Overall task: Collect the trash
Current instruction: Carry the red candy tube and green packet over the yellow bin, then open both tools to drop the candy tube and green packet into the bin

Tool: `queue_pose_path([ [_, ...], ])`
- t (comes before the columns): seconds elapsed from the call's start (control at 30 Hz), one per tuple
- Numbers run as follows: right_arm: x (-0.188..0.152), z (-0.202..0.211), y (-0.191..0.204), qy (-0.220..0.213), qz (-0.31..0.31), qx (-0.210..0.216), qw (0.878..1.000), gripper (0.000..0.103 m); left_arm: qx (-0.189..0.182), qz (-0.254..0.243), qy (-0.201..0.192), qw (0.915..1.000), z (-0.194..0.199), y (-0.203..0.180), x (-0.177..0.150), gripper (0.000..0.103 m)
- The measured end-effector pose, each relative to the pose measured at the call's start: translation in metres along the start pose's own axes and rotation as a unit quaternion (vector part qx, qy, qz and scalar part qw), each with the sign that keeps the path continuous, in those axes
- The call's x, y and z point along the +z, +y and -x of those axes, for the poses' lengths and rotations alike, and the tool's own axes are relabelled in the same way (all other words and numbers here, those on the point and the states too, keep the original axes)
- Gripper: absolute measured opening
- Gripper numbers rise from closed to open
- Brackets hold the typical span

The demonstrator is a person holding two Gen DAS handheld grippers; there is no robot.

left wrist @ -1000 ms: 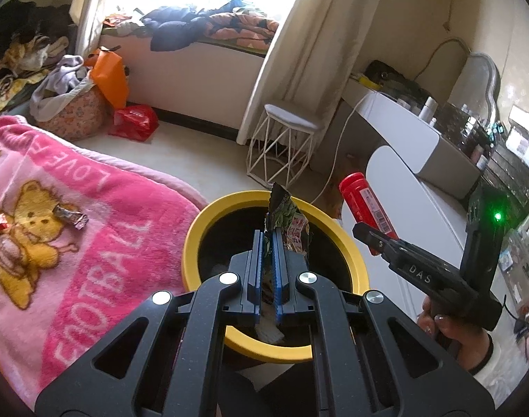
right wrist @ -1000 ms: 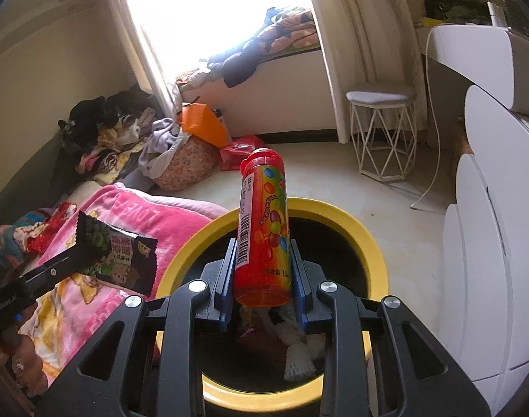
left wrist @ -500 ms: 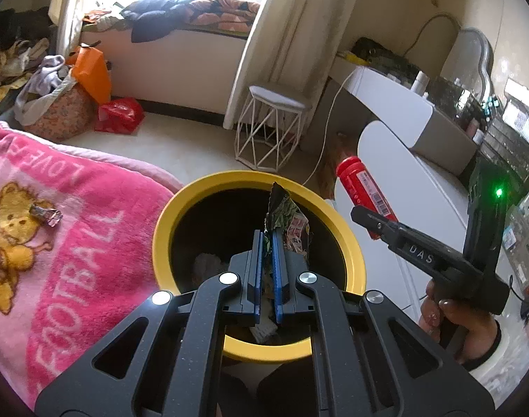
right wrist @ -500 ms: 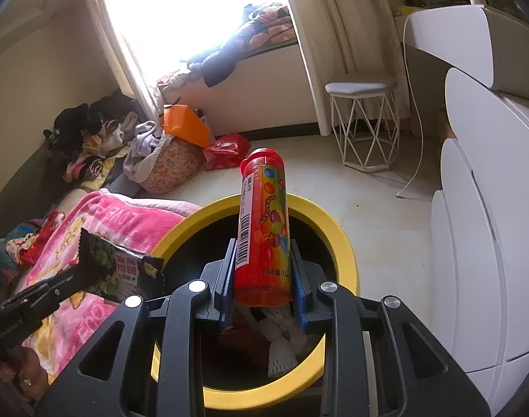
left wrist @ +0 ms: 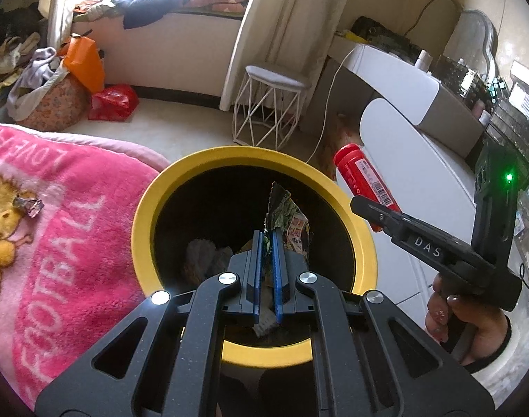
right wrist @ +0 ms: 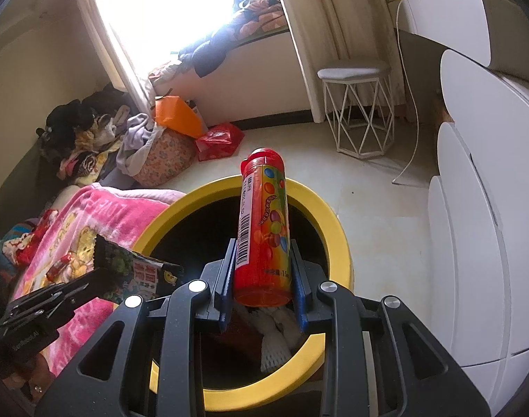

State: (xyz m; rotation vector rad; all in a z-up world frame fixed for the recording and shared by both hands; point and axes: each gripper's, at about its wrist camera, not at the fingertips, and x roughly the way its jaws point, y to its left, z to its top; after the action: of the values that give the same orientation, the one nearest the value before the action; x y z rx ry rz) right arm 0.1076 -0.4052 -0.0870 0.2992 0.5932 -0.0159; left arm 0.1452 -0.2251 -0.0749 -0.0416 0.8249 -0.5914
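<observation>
While your left gripper (left wrist: 267, 239) sits at lower centre of the left wrist view, its blue pads are pinched tight on the snack wrapper (left wrist: 287, 217). The wrapper stands up out of the jaws over the dark mouth of the yellow-rimmed bin (left wrist: 146, 215).

Judgement on the wrapper: thin foil film, near weightless, crinkly, no stiffness. It may cling to a pad or flutter sideways when let go, so free it well inside the rim. You hold it by its lower edge, which looks sound.

Your right gripper (right wrist: 262, 271), lower centre of the right wrist view, is clamped on the red candy tube (right wrist: 262, 222), jaws partway closed around its lower end. The tube juts up and forward over the near half of the bin. From the left wrist view it shows at centre right, just outside the rim.

Judgement on the tube: rigid plastic, smooth and round, likely light; whether anything is left inside, you cannot tell. A glossy label can slide between flat pads, and a low grip leaves most of its length unsupported. It should drop straight.

Further out: white and reddish scraps already lie in the bin. At left of the left wrist view a small crumpled wrapper (left wrist: 28, 205) rests on the pink blanket (left wrist: 66, 243), well apart from the bin. It looks light, and is best pinched across its bunched middle.
</observation>
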Motion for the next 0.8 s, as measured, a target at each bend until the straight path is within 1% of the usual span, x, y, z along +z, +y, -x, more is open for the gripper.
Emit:
queue_pose_path([
  [0.67,-0.006,-0.019,0.005,0.026,0.006,0.001,1.0,0.026,0.002,0.012,0.034,0.9993,-0.037,0.008,0.002,0.003],
  [0.77,-0.005,-0.02,0.004,0.027,0.001,-0.001,1.0,0.029,-0.001,0.013,0.033,0.9994,-0.04,0.009,0.005,0.003],
  [0.8,-0.004,-0.019,0.003,0.027,-0.003,-0.001,1.0,0.029,-0.001,0.012,0.033,0.9994,-0.04,0.009,0.006,0.006],
])
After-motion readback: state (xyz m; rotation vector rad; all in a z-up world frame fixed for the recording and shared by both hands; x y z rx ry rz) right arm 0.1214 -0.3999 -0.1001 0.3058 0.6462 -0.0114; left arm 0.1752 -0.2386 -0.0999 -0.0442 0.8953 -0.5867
